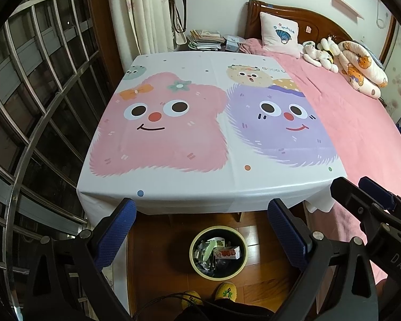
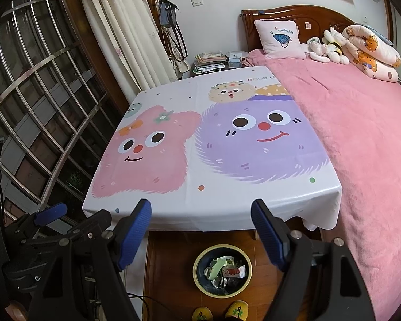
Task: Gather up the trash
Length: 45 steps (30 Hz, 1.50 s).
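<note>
We hold the left gripper (image 1: pixel 200 230) with its blue-padded fingers (image 1: pixel 120 230) spread wide and nothing between them; the right gripper (image 2: pixel 200 232) is likewise spread and empty. Both hover side by side above the near edge of the desk (image 1: pixel 189 184), which is draped in a cartoon tablecloth (image 2: pixel 173 192) printed with a pink and a purple fuzzy face. Directly below and between the fingers of each gripper, on the wooden floor (image 1: pixel 160 240), stands a round bin (image 1: pixel 218 251) with a pale rim; it sits just in front of the desk edge. Inside it lies the trash (image 2: pixel 224 270): crumpled wrappers, a greenish scrap and a small red-and-white carton. Nearer to us than the bin, two yellow slippers (image 1: pixel 226 290) show at the lower edge of both views. To the right of the grippers, a bed with a pink blanket (image 2: pixel 361 133) abuts the desk; to the left, a barred window (image 1: pixel 40 80).
</note>
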Each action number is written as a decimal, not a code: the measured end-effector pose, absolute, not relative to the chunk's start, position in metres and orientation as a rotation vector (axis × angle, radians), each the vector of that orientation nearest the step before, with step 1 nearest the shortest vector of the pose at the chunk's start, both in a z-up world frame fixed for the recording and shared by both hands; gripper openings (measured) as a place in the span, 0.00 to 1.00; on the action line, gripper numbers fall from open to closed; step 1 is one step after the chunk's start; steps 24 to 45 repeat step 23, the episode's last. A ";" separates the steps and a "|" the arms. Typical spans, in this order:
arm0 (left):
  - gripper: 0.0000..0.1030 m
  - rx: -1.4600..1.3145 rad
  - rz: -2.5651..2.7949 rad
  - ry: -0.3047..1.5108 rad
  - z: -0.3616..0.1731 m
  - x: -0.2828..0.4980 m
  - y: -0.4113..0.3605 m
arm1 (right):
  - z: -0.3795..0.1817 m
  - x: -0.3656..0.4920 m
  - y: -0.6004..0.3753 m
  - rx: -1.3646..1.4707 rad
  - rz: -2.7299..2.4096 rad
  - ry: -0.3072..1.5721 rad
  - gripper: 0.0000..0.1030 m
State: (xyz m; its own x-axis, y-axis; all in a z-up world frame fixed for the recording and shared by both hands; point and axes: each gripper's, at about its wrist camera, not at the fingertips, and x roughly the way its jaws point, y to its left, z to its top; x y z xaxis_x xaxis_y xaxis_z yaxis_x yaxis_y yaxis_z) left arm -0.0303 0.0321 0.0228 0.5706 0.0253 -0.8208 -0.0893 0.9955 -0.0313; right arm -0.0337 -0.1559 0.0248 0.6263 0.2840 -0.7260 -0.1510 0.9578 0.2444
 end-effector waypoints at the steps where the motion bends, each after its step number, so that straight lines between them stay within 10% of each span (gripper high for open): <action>1: 0.95 -0.072 0.067 0.962 0.023 -0.030 0.033 | 0.026 -0.033 -0.155 0.166 0.250 0.859 0.75; 45: 0.95 -0.075 0.077 0.978 0.019 -0.023 0.034 | 0.021 -0.021 -0.154 0.165 0.262 0.875 0.75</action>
